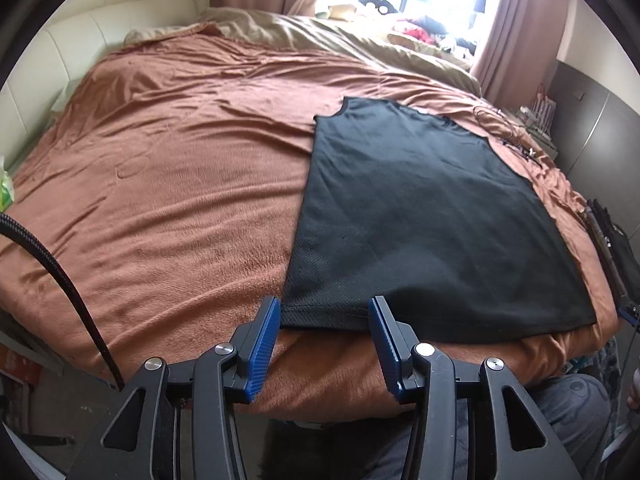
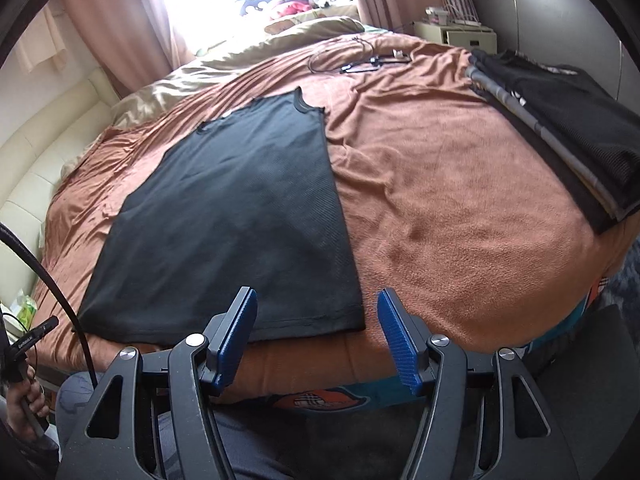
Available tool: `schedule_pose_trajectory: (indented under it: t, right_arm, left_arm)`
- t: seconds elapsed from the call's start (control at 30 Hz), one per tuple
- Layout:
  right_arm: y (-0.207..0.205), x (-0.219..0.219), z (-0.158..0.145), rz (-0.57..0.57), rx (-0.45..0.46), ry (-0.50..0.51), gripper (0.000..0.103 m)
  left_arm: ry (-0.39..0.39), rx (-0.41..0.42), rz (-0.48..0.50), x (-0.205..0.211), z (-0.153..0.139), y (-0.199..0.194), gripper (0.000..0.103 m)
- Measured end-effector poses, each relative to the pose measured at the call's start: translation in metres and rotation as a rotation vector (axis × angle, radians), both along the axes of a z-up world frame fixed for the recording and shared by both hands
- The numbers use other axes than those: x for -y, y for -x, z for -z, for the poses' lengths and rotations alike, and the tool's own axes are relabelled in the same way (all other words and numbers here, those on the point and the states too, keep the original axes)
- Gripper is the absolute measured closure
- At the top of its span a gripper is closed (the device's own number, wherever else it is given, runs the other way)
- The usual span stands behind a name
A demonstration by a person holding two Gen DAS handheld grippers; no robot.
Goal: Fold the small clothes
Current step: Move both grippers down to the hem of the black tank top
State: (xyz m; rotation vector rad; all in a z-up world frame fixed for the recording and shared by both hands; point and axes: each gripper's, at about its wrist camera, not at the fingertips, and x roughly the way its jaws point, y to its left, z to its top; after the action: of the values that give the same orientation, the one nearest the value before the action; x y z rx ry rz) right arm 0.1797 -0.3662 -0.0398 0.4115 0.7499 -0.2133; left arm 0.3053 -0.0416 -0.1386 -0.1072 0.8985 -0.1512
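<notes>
A black mesh shirt [image 1: 420,208] [image 2: 240,208] lies flat on the brown blanket [image 1: 168,184] [image 2: 448,208], neckline at the far end and hem along the bed's near edge. My left gripper [image 1: 325,306] hovers at the hem's left corner. Its blue pads [image 1: 264,340] stand apart with the hem showing between them, and nothing is gripped. My right gripper [image 2: 318,296] is over the hem's right corner, open as well, one pad above the cloth and the other [image 2: 400,344] just past the shirt's side edge.
A stack of folded dark clothes [image 2: 560,120] sits at the bed's right edge. Cables and small devices [image 2: 360,62] lie at the far end near a beige duvet [image 1: 340,36]. A cream padded headboard [image 1: 60,60] runs along the left. A hand [image 2: 24,408] shows low on the left.
</notes>
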Motion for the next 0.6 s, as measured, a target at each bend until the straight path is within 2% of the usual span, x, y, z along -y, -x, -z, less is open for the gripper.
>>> schedule_pose_trajectory:
  t: [0.13, 0.2, 0.33, 0.4, 0.6]
  right_arm:
    - [-0.008, 0.013, 0.013, 0.004, -0.034, -0.017, 0.051]
    - [-0.014, 0.017, 0.019, 0.01, -0.049, -0.027, 0.053]
    - [-0.023, 0.023, 0.032, 0.018, -0.075, -0.035, 0.057]
    - [-0.027, 0.026, 0.037, 0.024, -0.088, -0.042, 0.058]
    - [-0.029, 0.026, 0.042, 0.033, -0.105, -0.044, 0.063]
  left_arm:
    - [-0.015, -0.051, -0.009, 0.001, 0.018, -0.015, 0.062]
    - [-0.031, -0.071, -0.024, 0.0, 0.025, -0.02, 0.07]
    - [-0.031, -0.11, -0.038, -0.002, 0.037, -0.029, 0.071]
    - [-0.056, -0.115, -0.053, -0.003, 0.041, -0.031, 0.071]
    - [-0.052, -0.124, -0.07, -0.01, 0.047, -0.034, 0.071]
